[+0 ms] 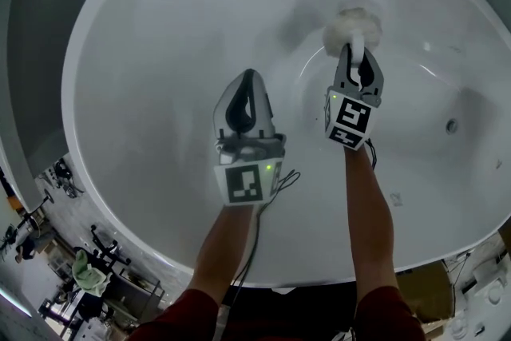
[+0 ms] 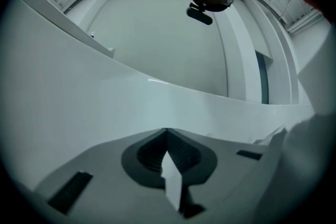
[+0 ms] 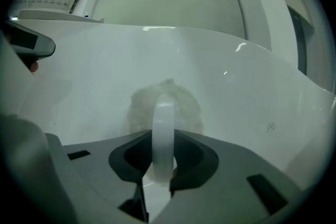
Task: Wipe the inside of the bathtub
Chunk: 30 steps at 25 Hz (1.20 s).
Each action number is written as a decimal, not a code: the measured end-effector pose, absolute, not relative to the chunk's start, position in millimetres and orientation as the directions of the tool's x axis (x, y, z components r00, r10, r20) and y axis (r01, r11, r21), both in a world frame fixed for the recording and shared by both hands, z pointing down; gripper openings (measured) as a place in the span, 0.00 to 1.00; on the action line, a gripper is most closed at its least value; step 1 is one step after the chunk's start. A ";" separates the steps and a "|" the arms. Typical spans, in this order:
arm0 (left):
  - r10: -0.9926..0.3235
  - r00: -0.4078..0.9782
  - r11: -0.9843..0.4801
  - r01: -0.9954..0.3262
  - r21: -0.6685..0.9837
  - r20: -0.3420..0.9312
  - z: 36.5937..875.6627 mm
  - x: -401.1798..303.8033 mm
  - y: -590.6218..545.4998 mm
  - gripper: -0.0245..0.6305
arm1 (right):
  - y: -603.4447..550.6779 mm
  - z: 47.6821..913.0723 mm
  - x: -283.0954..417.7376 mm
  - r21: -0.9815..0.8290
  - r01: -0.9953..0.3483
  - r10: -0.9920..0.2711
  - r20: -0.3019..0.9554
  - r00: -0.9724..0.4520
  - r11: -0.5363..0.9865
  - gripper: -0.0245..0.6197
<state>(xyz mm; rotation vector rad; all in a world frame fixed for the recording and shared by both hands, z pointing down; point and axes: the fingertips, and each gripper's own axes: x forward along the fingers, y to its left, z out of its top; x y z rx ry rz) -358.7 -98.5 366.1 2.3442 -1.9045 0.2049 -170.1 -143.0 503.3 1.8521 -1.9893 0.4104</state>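
I am seeing the smooth inner slope of the white oval bathtub running bare to the left of my left claw, giving free passage there. My right claw is hanging just beside it, narrowing the gap between them. Ahead, the white fluffy scrubber is pressing against the curved wall. A small round metal fitting is sitting on the right slope.
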 end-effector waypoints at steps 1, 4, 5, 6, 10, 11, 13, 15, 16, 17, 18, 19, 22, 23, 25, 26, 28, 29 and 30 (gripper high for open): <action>-0.965 0.194 -0.196 -0.981 0.004 0.174 372.7 -361.1 -98.4 0.06 | -143.1 511.6 -173.8 0.049 -0.995 -0.877 0.477 -0.058 0.093 0.18; -0.971 0.161 -0.164 -0.986 -0.004 0.179 392.7 -368.4 -100.2 0.06 | -143.4 535.0 -182.3 0.047 -0.992 -0.866 0.494 -0.079 0.118 0.18; -0.972 0.151 -0.156 -0.988 -0.013 0.181 397.1 -371.4 -101.6 0.06 | -143.4 540.9 -184.5 0.043 -0.991 -0.863 0.499 -0.085 0.123 0.18; -0.973 0.144 -0.149 -0.989 -0.019 0.183 400.5 -373.6 -102.8 0.06 | -143.6 546.3 -186.0 0.039 -0.991 -0.860 0.502 -0.092 0.129 0.18; -0.973 0.134 -0.142 -0.989 -0.030 0.189 412.1 -372.7 -102.8 0.06 | -144.3 566.6 -186.4 0.032 -0.989 -0.853 0.512 -0.106 0.143 0.18; -0.972 0.136 -0.144 -0.989 -0.032 0.190 415.0 -371.6 -102.5 0.06 | -144.6 572.0 -187.6 0.026 -0.990 -0.851 0.515 -0.108 0.142 0.18; -0.970 0.145 -0.155 -0.987 -0.039 0.194 420.7 -368.4 -103.0 0.06 | -146.6 581.4 -191.1 0.013 -0.990 -0.847 0.519 -0.113 0.140 0.18; -0.967 0.155 -0.167 -0.985 -0.040 0.200 426.8 -362.6 -103.5 0.06 | -149.8 589.1 -192.0 0.004 -0.990 -0.845 0.521 -0.118 0.141 0.18; -0.966 0.159 -0.170 -0.985 -0.041 0.204 430.4 -359.1 -103.1 0.06 | -151.4 593.1 -191.2 0.000 -0.990 -0.845 0.522 -0.120 0.141 0.18; -0.965 0.162 -0.174 -0.984 -0.042 0.207 433.9 -355.5 -102.1 0.06 | -152.5 598.1 -189.7 -0.003 -0.990 -0.843 0.524 -0.122 0.141 0.18; -0.964 0.165 -0.178 -0.983 -0.045 0.208 437.3 -351.6 -100.8 0.06 | -153.0 604.1 -187.7 -0.005 -0.990 -0.841 0.528 -0.122 0.141 0.18; -0.964 0.169 -0.183 -0.982 -0.047 0.207 441.0 -347.6 -99.2 0.06 | -153.2 611.1 -185.1 -0.007 -0.990 -0.837 0.533 -0.122 0.139 0.18; -0.960 0.174 -0.188 -0.981 -0.044 0.219 449.6 -337.7 -97.0 0.06 | -157.7 628.4 -178.1 -0.022 -0.991 -0.824 0.552 -0.125 0.135 0.18; -0.958 0.174 -0.187 -0.982 -0.035 0.229 449.6 -335.5 -98.4 0.06 | -161.4 630.3 -177.2 -0.024 -0.990 -0.822 0.556 -0.127 0.137 0.18; -0.955 0.174 -0.185 -0.982 -0.024 0.239 446.3 -334.1 -100.8 0.06 | -167.6 630.8 -177.8 -0.021 -0.990 -0.820 0.558 -0.128 0.140 0.18; -0.957 0.175 -0.188 -0.982 -0.033 0.233 444.8 -335.3 -100.3 0.06 | -168.8 631.5 -178.7 -0.023 -0.990 -0.819 0.559 -0.127 0.138 0.18; -0.958 0.182 -0.198 -0.979 -0.054 0.222 447.4 -336.4 -96.1 0.06 | -167.5 637.0 -179.9 -0.023 -0.990 -0.818 0.560 -0.126 0.138 0.18; -0.956 0.186 -0.203 -0.978 -0.054 0.227 451.4 -333.6 -94.1 0.06 | -165.8 640.8 -179.4 -0.017 -0.989 -0.820 0.558 -0.129 0.144 0.18; -0.953 0.192 -0.209 -0.976 -0.053 0.235 455.3 -328.1 -92.9 0.06 | -164.3 644.0 -177.0 -0.006 -0.988 -0.822 0.555 -0.131 0.153 0.18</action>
